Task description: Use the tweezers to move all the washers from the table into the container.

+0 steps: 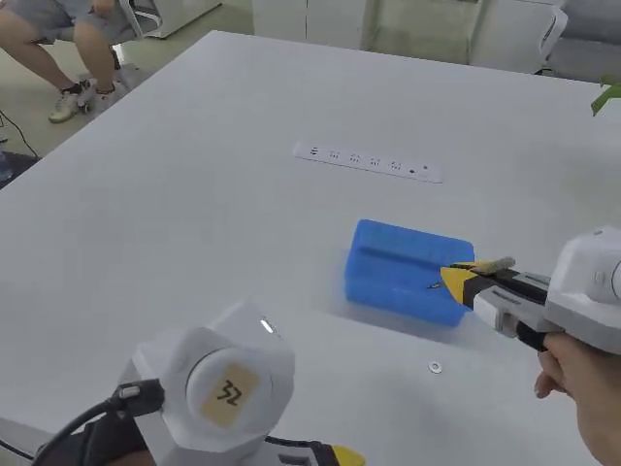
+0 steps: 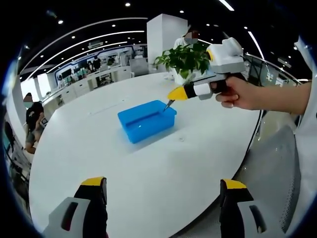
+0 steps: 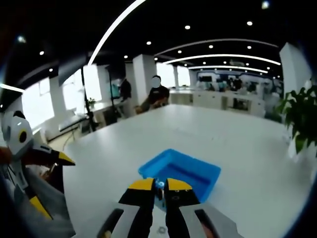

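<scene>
The blue container [image 1: 403, 275] sits on the white table [image 1: 194, 223]. My right gripper [image 1: 454, 280] is shut on the tweezers [image 1: 436, 284], whose thin tips hang over the container's right part. I cannot tell whether the tips hold a washer. In the left gripper view the right gripper [image 2: 176, 93] points the tweezers [image 2: 169, 103] down into the container [image 2: 146, 120]. One small washer [image 1: 435, 367] lies on the table in front of the container. My left gripper [image 2: 162, 183] is open and holds nothing, low at the near edge [image 1: 340, 454].
A white power strip [image 1: 369, 162] lies on the table beyond the container. A potted plant [image 2: 185, 59] stands at the far side of the table. People sit and stand away from the table [image 3: 156, 94]. The left gripper [image 3: 64, 159] is at the left of the right gripper view.
</scene>
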Motion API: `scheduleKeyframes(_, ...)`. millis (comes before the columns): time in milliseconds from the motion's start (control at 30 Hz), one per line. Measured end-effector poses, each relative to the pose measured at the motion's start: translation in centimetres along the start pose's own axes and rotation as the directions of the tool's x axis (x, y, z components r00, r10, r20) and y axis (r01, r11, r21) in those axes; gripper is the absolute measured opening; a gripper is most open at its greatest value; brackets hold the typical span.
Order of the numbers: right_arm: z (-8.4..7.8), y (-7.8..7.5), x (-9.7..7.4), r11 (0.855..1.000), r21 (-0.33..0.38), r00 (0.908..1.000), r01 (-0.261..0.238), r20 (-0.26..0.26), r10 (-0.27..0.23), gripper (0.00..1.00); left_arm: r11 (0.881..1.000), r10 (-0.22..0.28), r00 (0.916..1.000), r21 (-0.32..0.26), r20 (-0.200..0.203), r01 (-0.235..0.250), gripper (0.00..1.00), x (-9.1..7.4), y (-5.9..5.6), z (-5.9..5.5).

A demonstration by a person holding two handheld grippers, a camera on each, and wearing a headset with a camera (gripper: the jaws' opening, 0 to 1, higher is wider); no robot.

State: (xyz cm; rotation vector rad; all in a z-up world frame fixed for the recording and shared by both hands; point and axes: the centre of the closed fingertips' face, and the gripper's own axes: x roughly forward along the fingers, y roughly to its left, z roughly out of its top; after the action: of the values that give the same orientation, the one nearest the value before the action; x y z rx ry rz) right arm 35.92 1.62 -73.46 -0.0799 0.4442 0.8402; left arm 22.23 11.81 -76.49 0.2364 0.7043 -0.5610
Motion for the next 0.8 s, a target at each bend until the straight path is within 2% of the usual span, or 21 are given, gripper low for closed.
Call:
scheduleKeyframes(167, -1.7, -0.1, -0.6, 0.999, 0.047, 0.9997, 0.011, -0.02, -0.011, 0.04, 1.0, -0.006, 1.0, 0.005, 0.007, 0.005, 0.97, 0.1, -0.1, 0.2)
scheduleKeyframes(500, -4.1, 0.3, -0.9, 0.998, 0.053, 0.996, 0.02, -0.088, -0.015, 0.02, 1.0, -0.009, 1.0, 0.006, 0.0, 0.009, 0.96, 0.3, -0.2, 0.0)
scheduleKeyframes(567, -4.9, 0.2, -1.0, 0.999, 0.03, 0.9907, 0.026, -0.135, -0.021, 0.02, 1.0, -0.009, 0.9999, 0.006, -0.005, 0.009, 0.96, 0.3, -0.2, -0.2)
scheduleKeyframes(633, -5.0, 0.1, -1.0, 0.999, 0.021, 0.989, 0.026, -0.146, -0.022, 0.02, 1.0, -0.008, 0.9999, 0.009, -0.007, 0.008, 0.96, 0.3, -0.2, -0.3)
scheduleKeyframes(800, -5.7, -0.4, -1.6, 0.999, 0.048, 0.9789, 0.023, -0.204, -0.012, 0.02, 1.0, -0.005, 1.0, -0.001, -0.009, 0.005, 0.96, 0.2, 0.0, -0.5)
